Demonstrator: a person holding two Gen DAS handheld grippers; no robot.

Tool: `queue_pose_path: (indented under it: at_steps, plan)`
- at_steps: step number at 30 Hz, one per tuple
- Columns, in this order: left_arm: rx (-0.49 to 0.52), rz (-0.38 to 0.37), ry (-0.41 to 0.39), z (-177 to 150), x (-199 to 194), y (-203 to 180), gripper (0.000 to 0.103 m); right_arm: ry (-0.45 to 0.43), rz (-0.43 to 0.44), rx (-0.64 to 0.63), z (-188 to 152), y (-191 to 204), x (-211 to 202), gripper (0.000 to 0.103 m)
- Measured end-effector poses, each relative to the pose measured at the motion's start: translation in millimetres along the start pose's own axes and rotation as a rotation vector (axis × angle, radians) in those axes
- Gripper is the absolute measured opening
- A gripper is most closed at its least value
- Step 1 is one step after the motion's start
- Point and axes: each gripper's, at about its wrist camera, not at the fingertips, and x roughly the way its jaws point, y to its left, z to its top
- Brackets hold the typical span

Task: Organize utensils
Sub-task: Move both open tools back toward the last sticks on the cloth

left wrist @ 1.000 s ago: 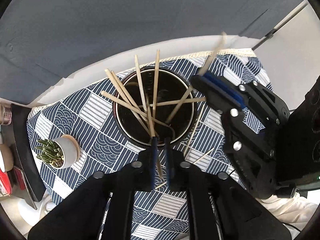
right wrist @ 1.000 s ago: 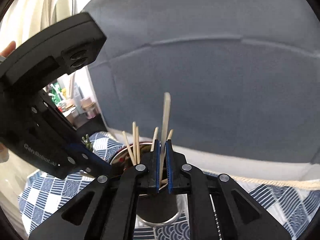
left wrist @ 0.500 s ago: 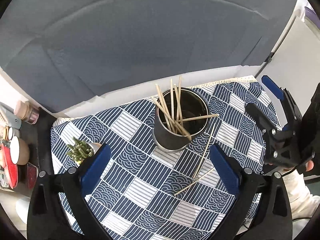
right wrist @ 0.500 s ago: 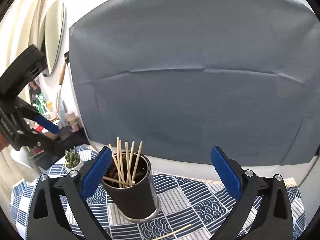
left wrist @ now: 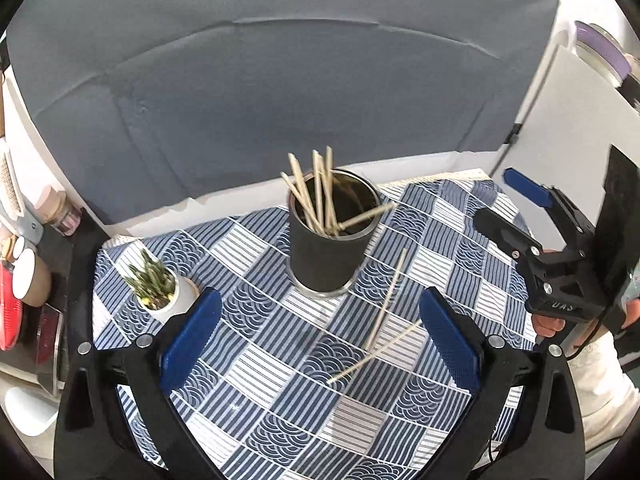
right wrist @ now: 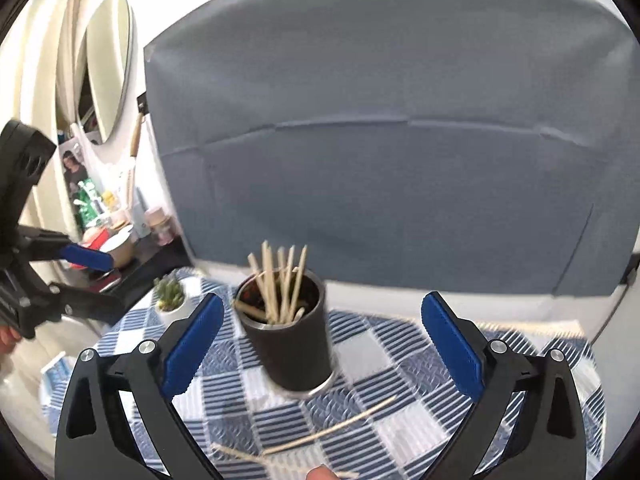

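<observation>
Hovering above the tablecloth (left wrist: 256, 360), left gripper (left wrist: 320, 344) and right gripper (right wrist: 320, 344) spread wide, grasping nothing.
Chopsticks (left wrist: 316, 196) stand in the dark cup (left wrist: 326, 256); two loose chopsticks (left wrist: 386, 300) lie crossed just beside it.

Left wrist view: from above and near side, tilted down over the cloth (left wrist: 280, 392), facing the grey backdrop (left wrist: 280, 80), cup (left wrist: 326, 256) mid-frame at moderate range. Right wrist view: lower, more level, facing same backdrop (right wrist: 400, 120), cup (right wrist: 292, 348) nearer, blurred. Shared: cup, sticks on cloth (left wrist: 384, 304) (right wrist: 332, 426), plant (left wrist: 158, 288) (right wrist: 172, 298), each other's gripper at frame edge.
</observation>
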Motion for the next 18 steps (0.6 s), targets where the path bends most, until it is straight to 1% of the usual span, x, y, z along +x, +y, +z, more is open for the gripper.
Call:
queue_pose_path:
  at_steps: [3, 4, 5, 6, 9, 11, 14, 17, 18]
  plan:
    - [0.027, -0.039, 0.005, -17.6, 3.9, -7.1, 0.097, 0.024, -0.004, 0.006, -9.4, 3.3, -4.3, 0.095]
    - [0.024, -0.071, 0.019, -23.6, 7.1, -8.1, 0.097, 0.027, -0.013, 0.001, -12.1, 4.6, -5.1, 0.095]
    - [0.011, -0.124, 0.045, -30.7, 12.7, -9.5, 0.097, 0.025, -0.034, -0.006, -15.5, 6.6, -6.8, 0.095]
    - [0.003, -0.159, 0.062, -37.2, 17.5, -10.3, 0.097, 0.024, -0.041, -0.011, -18.9, 7.8, -8.0, 0.095]
    - [-0.011, -0.209, 0.076, -56.3, 31.0, -11.1, 0.097, 0.058, -0.043, -0.008, -27.4, 7.7, -4.9, 0.095]
    - [-0.023, -0.228, 0.089, -68.3, 39.5, -11.7, 0.097, 0.089, -0.05, -0.003, -33.2, 5.3, 1.3, 0.095]
    - [-0.022, -0.249, 0.109, -86.8, 54.0, -14.5, 0.097, 0.163, -0.051, 0.024, -43.0, -2.3, 17.0, 0.095]
    - [-0.007, -0.246, 0.125, -98.6, 67.8, -17.4, 0.097, 0.225, -0.063, 0.042, -51.6, -9.4, 33.3, 0.095]
    - [-0.001, -0.255, 0.136, -102.3, 72.6, -18.8, 0.097, 0.247, -0.067, 0.046, -54.4, -11.6, 39.1, 0.095]
